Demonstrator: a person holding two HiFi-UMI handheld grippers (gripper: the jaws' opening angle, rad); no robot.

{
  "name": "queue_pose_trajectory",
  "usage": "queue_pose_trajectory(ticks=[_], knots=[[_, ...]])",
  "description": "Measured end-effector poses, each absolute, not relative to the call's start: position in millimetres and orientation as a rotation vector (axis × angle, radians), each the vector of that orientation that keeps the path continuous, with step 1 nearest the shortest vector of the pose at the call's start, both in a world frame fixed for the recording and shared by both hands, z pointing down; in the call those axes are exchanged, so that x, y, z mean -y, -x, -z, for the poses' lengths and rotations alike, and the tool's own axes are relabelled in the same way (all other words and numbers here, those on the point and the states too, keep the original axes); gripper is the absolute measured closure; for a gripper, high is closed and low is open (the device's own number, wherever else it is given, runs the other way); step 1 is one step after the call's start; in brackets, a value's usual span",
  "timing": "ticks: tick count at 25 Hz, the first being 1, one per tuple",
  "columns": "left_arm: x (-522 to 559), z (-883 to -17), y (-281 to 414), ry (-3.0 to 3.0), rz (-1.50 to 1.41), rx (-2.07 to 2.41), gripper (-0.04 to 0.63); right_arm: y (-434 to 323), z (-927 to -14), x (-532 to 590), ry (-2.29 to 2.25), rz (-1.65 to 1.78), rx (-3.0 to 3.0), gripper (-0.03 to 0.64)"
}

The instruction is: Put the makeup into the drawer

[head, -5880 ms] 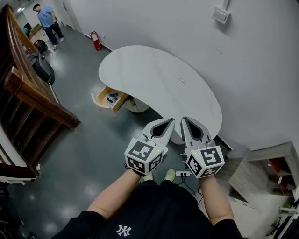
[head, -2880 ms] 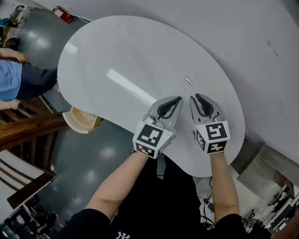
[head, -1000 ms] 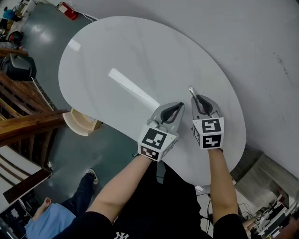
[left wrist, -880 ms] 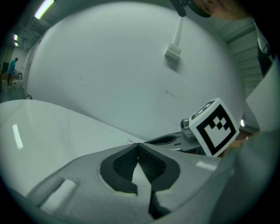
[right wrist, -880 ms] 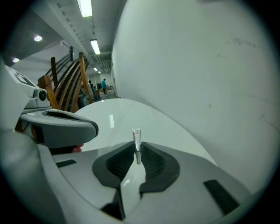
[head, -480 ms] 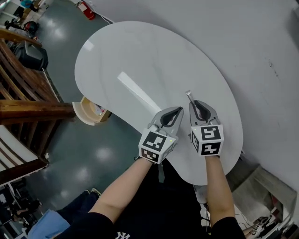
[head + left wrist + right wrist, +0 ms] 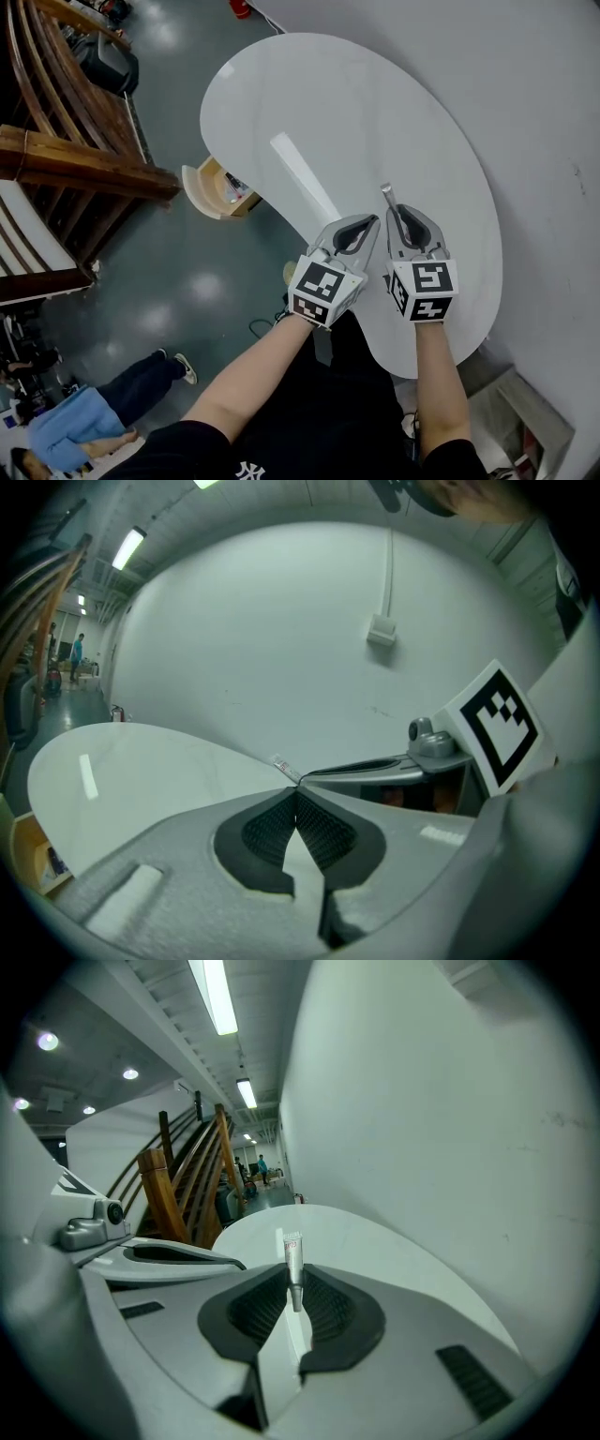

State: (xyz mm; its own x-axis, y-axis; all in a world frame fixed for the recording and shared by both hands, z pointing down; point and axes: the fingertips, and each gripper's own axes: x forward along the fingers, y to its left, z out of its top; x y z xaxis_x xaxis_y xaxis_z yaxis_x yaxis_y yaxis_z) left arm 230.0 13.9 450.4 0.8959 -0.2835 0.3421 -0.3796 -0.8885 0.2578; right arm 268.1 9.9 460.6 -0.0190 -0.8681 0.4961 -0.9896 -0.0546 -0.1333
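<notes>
A small silver makeup tube point(image 7: 386, 193) sticks out forward past the tips of my right gripper point(image 7: 397, 212), which is shut on its lower end; the right gripper view shows the tube point(image 7: 292, 1258) pinched between the dark pads point(image 7: 326, 1309). My left gripper point(image 7: 372, 223) hovers just left of it, shut with nothing between its pads point(image 7: 319, 829). Both are held above the near part of the white kidney-shaped table point(image 7: 375, 112). The wooden drawer point(image 7: 217, 190) stands pulled open under the table's left edge, with small items inside.
A white wall point(image 7: 525, 84) runs along the table's far and right side. A wooden staircase point(image 7: 66, 150) stands at the left across the grey floor. A person in blue point(image 7: 84, 427) is at the lower left.
The tube lay on the table before; my right gripper has closed on it and lifted it. Both grippers have risen together, and the view has swung so the drawer shows nearer.
</notes>
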Motion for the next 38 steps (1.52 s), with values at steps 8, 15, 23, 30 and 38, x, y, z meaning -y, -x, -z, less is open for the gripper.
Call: queue_pose_trajectory(ticks=[8,15,23,30,38], knots=[[31.0,-458.5,-167.6,-2.712,-0.399,0.616,0.586,-200.4,-464.2,37.6,-1.905,-0.654,2.054,0.555],[79.7,-462.1,-104.1,-2.673,-0.369,0.717,0.586,-130.2,-462.9,87.2,-1.811,-0.630,2.123,0.555],[141.0,-474.7,-21.9,-2.601,-0.352,0.851,0.586,-46.8,-475.9,148.2,-1.700,-0.620,2.184,0.555],[175.6,-495.3,36.9,-2.529,-0.356,0.940,0.586,6.1,-494.0,185.2,-1.617,-0.630,2.206,0.555],[198.4,-509.1,72.4,-2.494,-0.336,1.001,0.586,37.6,-510.7,203.6,-1.576,-0.635,2.217,0.555]])
